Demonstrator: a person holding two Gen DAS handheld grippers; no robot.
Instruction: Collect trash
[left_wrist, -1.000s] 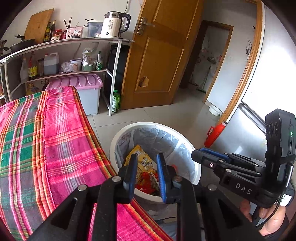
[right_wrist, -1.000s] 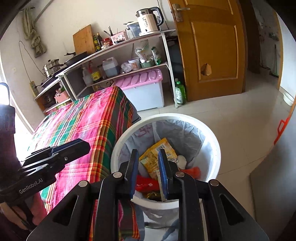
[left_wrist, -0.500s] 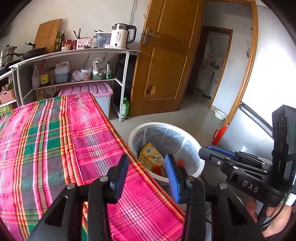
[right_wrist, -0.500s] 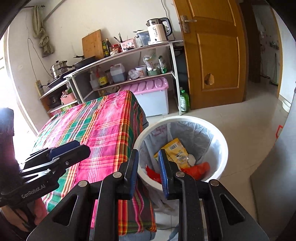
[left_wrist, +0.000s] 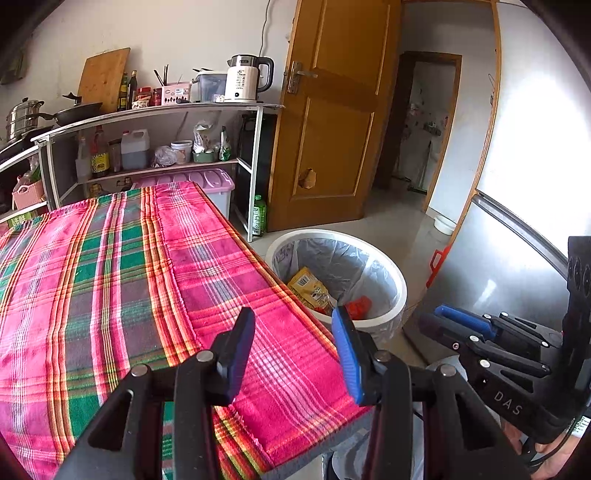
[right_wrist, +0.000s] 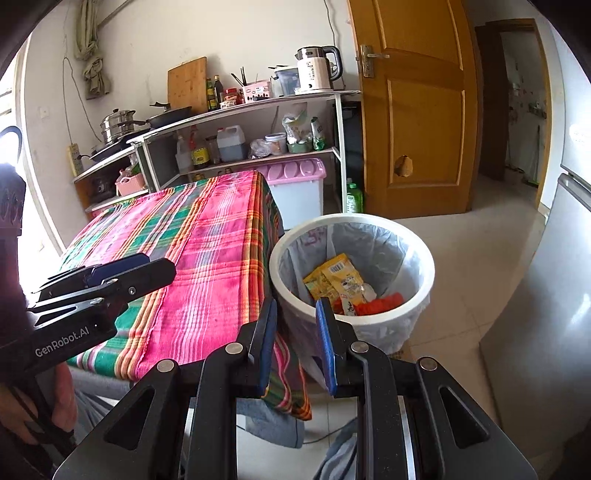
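The left gripper (left_wrist: 291, 347), a black two-finger tool with blue pads, is seen over the near corner of a table draped with a pink, green and orange plaid cloth (left_wrist: 122, 280). Its jaws have just been opening and now stand well apart, with nothing between them; only the cloth is seen through the gap. The right gripper (right_wrist: 295, 332), of the same black build with blue pads, is held beside it over the table's right-hand edge. Its jaws are set narrowly apart, with a small gap visible between the pads, and nothing is gripped.

In the left wrist view, a round white plastic bin lined with a translucent grey bag (left_wrist: 391, 273) is placed on the tiled floor at about 2 o'clock from the left gripper, just beside the table's right edge. In the right wrist view it is found at about 1 o'clock, just beyond the right gripper's fingertips. Inside the bin, a yellow printed snack packet (right_wrist: 334, 277) is seen lying against the liner, with crumpled red wrapping (right_wrist: 380, 304) next to it. The cloth is shown bare of litter. At 12 o'clock beyond the table, a white metal shelf unit (left_wrist: 255, 162) loaded with kitchen goods is seen against the wall, with a closed brown wooden door (left_wrist: 332, 122) to its right.
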